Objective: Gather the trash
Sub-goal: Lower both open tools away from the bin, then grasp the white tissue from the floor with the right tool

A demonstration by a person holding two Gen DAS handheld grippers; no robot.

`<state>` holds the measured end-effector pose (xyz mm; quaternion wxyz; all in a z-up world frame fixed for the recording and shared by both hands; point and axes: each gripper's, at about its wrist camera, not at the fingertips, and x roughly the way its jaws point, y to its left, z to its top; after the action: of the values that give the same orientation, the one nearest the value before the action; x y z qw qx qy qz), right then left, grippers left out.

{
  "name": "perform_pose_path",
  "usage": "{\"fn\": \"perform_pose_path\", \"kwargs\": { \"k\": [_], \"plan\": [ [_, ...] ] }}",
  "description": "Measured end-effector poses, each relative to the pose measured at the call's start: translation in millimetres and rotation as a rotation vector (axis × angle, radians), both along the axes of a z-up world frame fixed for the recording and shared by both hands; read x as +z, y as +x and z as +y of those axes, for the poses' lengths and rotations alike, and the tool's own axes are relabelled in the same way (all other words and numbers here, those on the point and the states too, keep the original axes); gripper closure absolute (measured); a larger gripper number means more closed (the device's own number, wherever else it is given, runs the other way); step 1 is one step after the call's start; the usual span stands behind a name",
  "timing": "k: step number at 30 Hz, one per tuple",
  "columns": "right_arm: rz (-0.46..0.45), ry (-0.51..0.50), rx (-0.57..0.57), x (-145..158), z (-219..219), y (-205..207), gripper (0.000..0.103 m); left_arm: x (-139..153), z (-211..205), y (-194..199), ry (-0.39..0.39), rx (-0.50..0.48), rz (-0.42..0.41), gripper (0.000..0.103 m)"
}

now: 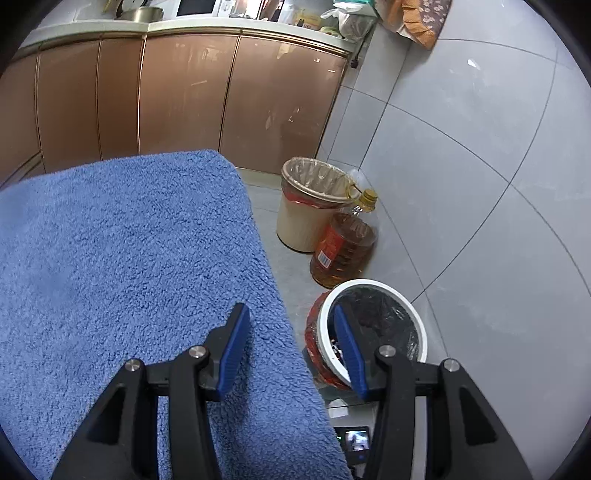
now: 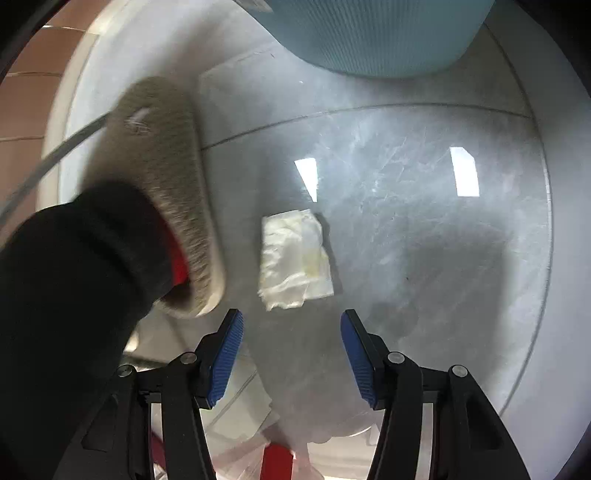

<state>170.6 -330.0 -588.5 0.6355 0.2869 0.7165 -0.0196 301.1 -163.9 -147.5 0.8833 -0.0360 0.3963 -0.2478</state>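
Observation:
A crumpled white tissue (image 2: 295,258) lies flat on the glossy grey floor (image 2: 424,240) in the right wrist view. My right gripper (image 2: 291,328) points down at it from just short of it, open, with nothing between its blue pads (image 2: 229,354). In the left wrist view my left gripper (image 1: 291,347) is open and empty, hanging over the edge of a blue towel (image 1: 129,258). Just past its right finger stands a white-rimmed bin (image 1: 373,328) with a black liner. A beige bin (image 1: 310,206) with a clear liner stands farther off by the cabinets.
A person's foot in a beige fuzzy slipper (image 2: 173,184), with a dark trouser leg (image 2: 74,295), stands left of the tissue. A pale blue object (image 2: 376,33) fills the top. A large oil bottle (image 1: 345,243) sits between the bins. Brown cabinets (image 1: 184,96) line the back.

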Motion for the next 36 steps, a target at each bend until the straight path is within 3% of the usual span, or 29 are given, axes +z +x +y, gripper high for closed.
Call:
{"fn": "perform_pose_path", "kwargs": {
  "k": [9,15,17,20,36],
  "plan": [
    [-0.001,-0.078,-0.027,-19.9,7.4,4.8,0.053,-4.4,5.4,4.2,-0.051,-0.013,0.031,0.057],
    [0.028,-0.098,-0.030,-38.8,3.6,11.1,0.072,-4.7,6.1,4.4,-0.059,-0.014,0.040,0.057],
    [0.031,-0.092,-0.027,-40.8,2.6,14.0,0.086,-4.6,6.9,4.6,-0.059,-0.014,0.041,0.057],
    [0.026,-0.084,-0.014,-40.5,0.9,13.6,0.098,-5.3,7.7,5.0,-0.062,-0.013,0.046,0.057],
    [-0.093,-0.003,0.007,25.2,-3.8,-3.6,0.100,-5.2,10.4,4.9,-0.085,-0.010,0.050,0.057]
  ]
}}
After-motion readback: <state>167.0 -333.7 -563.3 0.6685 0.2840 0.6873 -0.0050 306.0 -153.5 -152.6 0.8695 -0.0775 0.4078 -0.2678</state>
